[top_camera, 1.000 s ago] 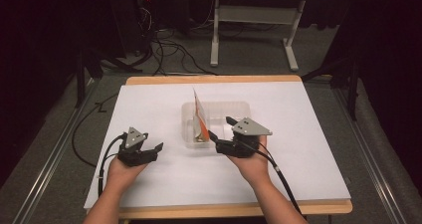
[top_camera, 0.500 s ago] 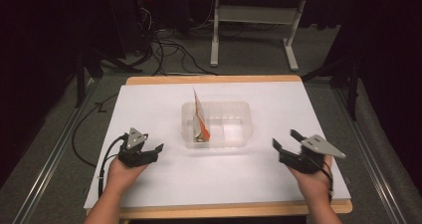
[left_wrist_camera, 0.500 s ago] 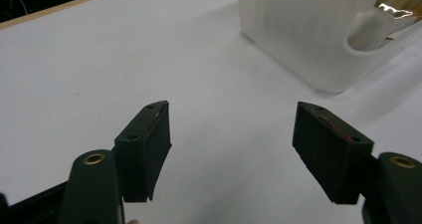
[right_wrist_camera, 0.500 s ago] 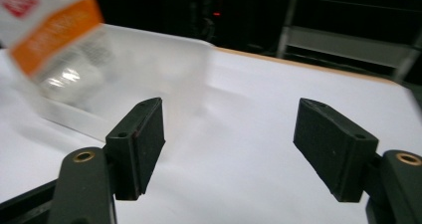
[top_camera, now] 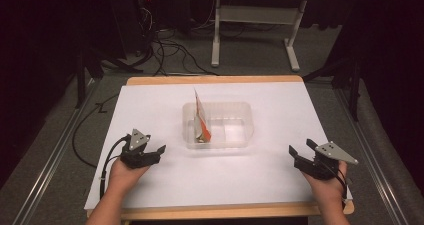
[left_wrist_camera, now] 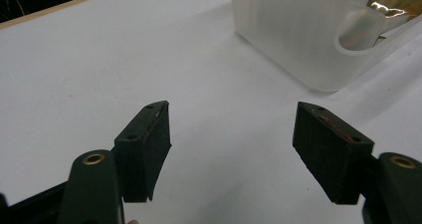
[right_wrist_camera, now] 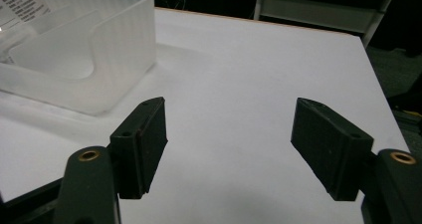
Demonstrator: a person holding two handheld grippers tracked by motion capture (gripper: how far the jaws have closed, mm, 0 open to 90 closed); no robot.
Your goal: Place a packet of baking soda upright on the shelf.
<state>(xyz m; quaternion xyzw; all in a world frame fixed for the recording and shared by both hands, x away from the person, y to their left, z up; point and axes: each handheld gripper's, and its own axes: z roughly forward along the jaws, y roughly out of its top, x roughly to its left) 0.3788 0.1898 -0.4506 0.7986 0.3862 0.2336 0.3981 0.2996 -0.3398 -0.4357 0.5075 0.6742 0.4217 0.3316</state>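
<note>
Both my left gripper [top_camera: 159, 149] and right gripper [top_camera: 301, 148] are wide open, empty. The packet [top_camera: 201, 119] in the clear tub [top_camera: 242, 135] looks light, crinkly, slippery; I'd pinch its upright top edge.

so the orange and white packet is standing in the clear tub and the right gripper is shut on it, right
Not quite. The packet does stand in the clear tub, but the right gripper is not shut on it: the high view shows it well off to the tub's right over the white sheet, and the right gripper view shows its jaws open with nothing between them.
</note>
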